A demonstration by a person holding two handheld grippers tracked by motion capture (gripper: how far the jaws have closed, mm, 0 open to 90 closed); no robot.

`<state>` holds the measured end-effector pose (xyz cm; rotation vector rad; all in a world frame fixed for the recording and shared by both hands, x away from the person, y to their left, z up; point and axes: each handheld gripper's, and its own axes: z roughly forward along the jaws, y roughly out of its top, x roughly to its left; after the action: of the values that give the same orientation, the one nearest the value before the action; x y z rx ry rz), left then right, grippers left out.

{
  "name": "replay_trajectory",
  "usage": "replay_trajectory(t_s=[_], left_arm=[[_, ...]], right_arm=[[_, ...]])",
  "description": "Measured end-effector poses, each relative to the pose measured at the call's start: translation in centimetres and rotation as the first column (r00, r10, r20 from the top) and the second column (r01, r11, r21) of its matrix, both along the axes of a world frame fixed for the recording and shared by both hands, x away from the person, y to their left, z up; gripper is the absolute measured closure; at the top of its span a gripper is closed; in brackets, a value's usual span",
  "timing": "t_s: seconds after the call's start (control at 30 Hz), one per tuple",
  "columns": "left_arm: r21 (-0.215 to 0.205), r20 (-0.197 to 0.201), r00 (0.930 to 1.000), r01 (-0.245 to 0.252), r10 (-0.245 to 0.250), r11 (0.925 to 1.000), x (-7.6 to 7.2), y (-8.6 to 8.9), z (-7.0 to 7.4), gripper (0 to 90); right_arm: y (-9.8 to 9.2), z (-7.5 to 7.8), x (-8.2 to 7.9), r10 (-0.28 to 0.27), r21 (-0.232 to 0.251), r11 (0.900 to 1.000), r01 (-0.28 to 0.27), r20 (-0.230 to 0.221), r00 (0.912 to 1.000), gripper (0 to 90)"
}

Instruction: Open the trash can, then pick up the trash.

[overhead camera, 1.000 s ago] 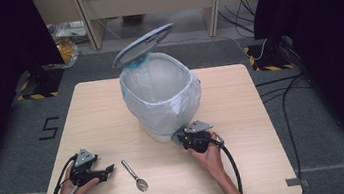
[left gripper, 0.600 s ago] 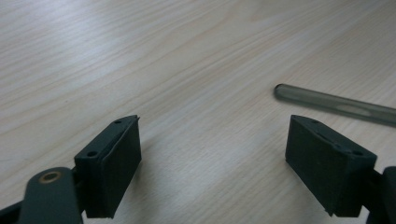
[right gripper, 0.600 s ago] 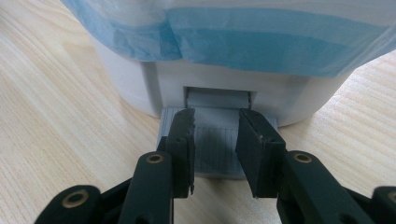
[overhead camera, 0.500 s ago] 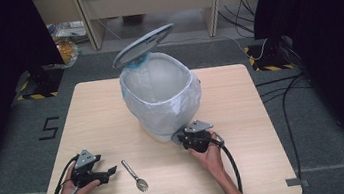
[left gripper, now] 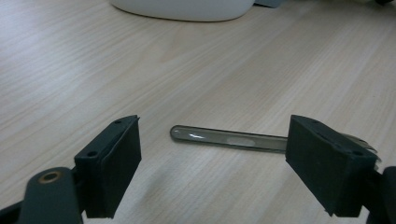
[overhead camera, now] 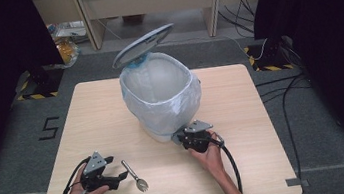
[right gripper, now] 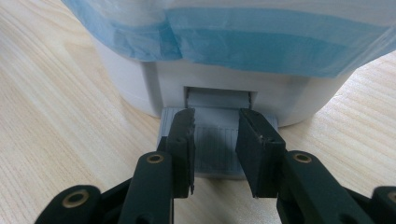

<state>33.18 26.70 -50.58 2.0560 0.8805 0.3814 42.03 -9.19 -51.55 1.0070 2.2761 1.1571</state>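
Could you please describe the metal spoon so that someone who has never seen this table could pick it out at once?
Start from the white pedal bin with its lid up at the middle of the wooden table. Come toward the person's edge and left, to the left claw. The spoon lies flat just in front of its open jaws: slim and shiny, the only loose item on the tabletop.
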Motion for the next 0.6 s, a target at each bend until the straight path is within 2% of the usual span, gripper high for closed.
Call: replay_trajectory(t_s=[0.2, 0.4, 0.53, 0.6], left_arm=[[0.003, 0.0, 0.9994, 0.033, -0.033, 0.9994, -0.2, -0.5, 0.4, 17.9], [0.005, -0.007, 0.9985, 0.054, -0.054, 0.9985, -0.2, -0.8, 0.2, 18.2], [-0.009, -0.005, 0.9972, 0.075, -0.075, 0.9971, -0.4, -1.0, 0.1, 18.8], [0.002, -0.005, 0.9958, 0.091, -0.091, 0.9958, -0.5, -1.2, 0.0, 19.4]], right_arm=[[0.0, 0.0, 0.0, 0.0, -0.001, 1.0, 0.0, 0.001, 1.0, 66.8], [0.0, 0.0, 0.0, 0.001, 0.001, 1.0, -0.001, -0.001, 1.0, 66.8], [0.0, 0.0, 0.0, 0.001, 0.001, 1.0, -0.001, -0.001, 1.0, 66.8], [0.0, 0.0, 0.0, 0.002, 0.001, 1.0, -0.002, -0.001, 1.0, 66.8]])
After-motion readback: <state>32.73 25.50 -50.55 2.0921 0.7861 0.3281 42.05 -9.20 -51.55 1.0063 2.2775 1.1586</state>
